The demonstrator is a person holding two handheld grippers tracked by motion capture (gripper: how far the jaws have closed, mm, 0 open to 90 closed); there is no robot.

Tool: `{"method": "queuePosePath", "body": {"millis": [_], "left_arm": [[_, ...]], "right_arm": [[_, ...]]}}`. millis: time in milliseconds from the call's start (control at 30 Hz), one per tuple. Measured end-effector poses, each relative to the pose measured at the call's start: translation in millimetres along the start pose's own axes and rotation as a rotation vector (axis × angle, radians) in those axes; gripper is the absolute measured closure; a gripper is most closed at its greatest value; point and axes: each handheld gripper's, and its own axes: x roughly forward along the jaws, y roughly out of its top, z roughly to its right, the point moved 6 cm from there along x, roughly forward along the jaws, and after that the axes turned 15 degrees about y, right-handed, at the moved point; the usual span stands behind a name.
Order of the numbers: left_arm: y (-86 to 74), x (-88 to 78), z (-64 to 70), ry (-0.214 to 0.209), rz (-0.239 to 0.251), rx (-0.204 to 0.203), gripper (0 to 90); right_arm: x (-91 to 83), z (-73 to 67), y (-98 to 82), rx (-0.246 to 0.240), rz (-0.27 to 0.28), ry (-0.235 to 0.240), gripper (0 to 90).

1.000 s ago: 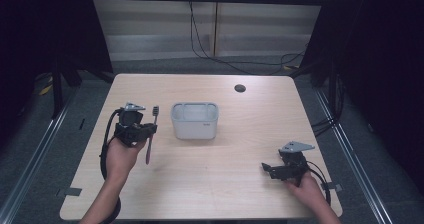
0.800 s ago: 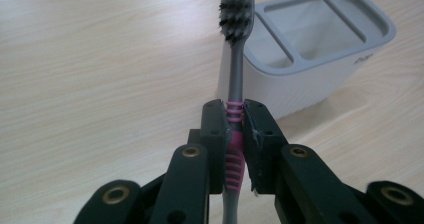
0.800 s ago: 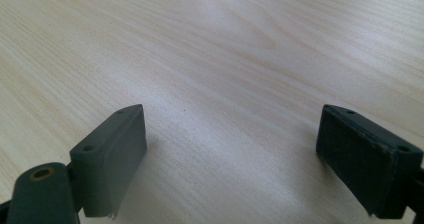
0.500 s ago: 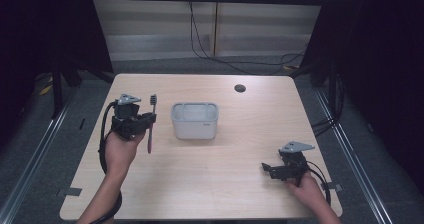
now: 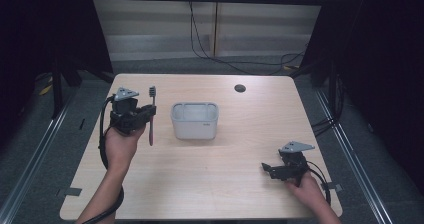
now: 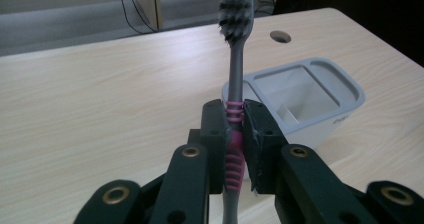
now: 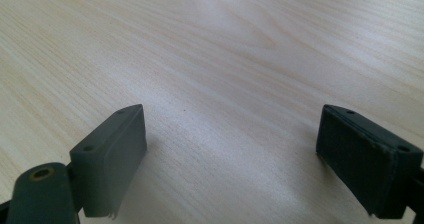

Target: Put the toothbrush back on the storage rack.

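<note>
Light wooden table (image 5: 210,184) with one container on it

We see a pale grey plastic caddy (image 5: 195,120) standing left of centre (its inside split into compartments), and a small dark round hole (image 5: 240,88) set into the tabletop toward the far edge, well apart from the caddy.

Landmark: the holder (image 5: 195,120), standing on the table (image 5: 210,184) slightly left of its centre. The toothbrush (image 5: 151,116) stands upright just left of the holder, apart from it, off the tabletop, bristle end up, between the jaws of the left gripper (image 5: 145,115). A round hole (image 5: 240,88) lies behind and right of the holder. The right gripper (image 5: 267,169) sits well apart, in front and right of the holder, near the table's near edge.
</note>
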Motion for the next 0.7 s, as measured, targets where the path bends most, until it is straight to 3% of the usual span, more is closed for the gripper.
{"method": "queuePosePath", "body": {"millis": [700], "left_arm": [[22.1,-0.4,7.0,-0.005,0.081,-0.014,80.4]], "right_arm": [[0.0,0.1,0.0,-0.001,0.000,0.000,12.0]]}}
